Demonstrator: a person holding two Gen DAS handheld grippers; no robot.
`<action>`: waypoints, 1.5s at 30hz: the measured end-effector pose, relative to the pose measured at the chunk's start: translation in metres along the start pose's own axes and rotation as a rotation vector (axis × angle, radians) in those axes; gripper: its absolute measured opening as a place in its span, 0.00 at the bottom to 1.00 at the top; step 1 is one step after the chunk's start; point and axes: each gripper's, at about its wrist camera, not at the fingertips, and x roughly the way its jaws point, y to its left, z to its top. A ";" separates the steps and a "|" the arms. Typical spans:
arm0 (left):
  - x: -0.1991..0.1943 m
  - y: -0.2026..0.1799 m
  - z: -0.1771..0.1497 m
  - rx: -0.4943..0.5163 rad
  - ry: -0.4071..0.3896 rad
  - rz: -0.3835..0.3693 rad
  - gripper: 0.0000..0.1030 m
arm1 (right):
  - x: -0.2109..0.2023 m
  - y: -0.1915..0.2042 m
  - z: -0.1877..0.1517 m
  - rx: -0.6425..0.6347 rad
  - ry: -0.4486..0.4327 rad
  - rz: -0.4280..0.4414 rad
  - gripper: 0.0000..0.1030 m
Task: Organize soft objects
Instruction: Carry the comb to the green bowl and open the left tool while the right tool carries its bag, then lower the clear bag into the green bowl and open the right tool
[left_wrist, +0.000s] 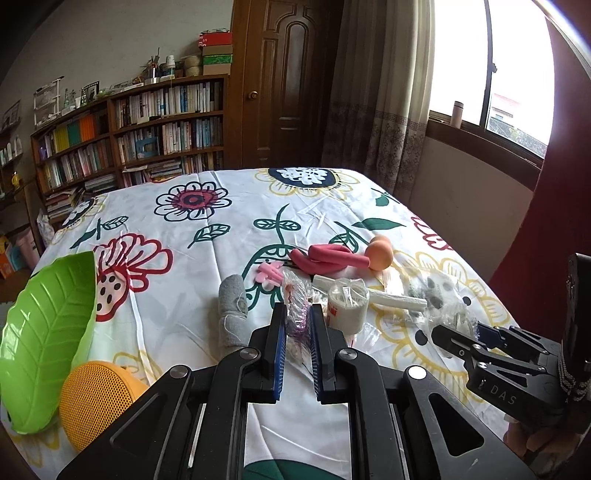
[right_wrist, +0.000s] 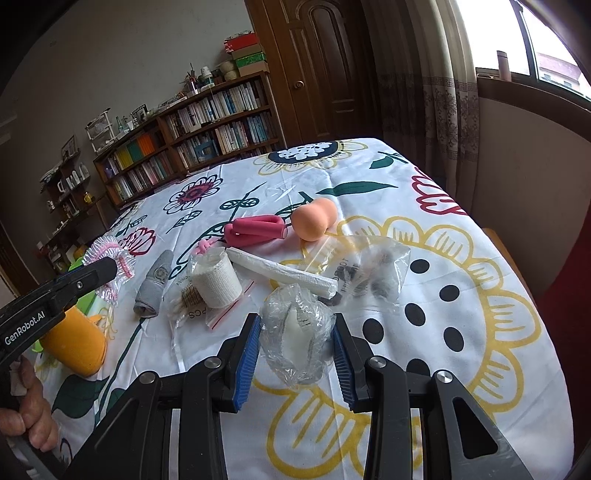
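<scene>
Shower cap (right_wrist: 110, 271), thin crinkly plastic, light and slippery, hangs pinched in left gripper (left_wrist: 298, 325) near the table's left edge; right gripper (right_wrist: 297, 341) stands open around a clear bag (right_wrist: 295, 336).

You see a white flowered tablecloth (left_wrist: 177, 266), green leaf-veined dish (left_wrist: 44, 332), orange sponge (right_wrist: 314, 219), pink foam roll (right_wrist: 255, 230), grey sock (right_wrist: 153, 284).

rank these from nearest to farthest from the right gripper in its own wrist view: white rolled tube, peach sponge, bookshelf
1. White rolled tube: lying on the cloth just beyond the right gripper, slightly to the left.
2. Peach sponge: farther up the table, near the middle, beside the pink foam roller.
3. Bookshelf: off the table, against the back wall at upper left.
</scene>
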 end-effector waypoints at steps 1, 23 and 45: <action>-0.001 0.005 0.003 -0.009 -0.008 0.005 0.12 | 0.000 0.001 0.000 0.002 -0.001 0.001 0.39; -0.040 0.143 0.000 -0.226 -0.119 0.154 0.12 | 0.002 0.071 0.016 -0.057 -0.029 0.023 0.39; -0.072 0.244 -0.043 -0.418 -0.120 0.288 0.50 | 0.006 0.214 0.052 -0.261 -0.064 0.216 0.39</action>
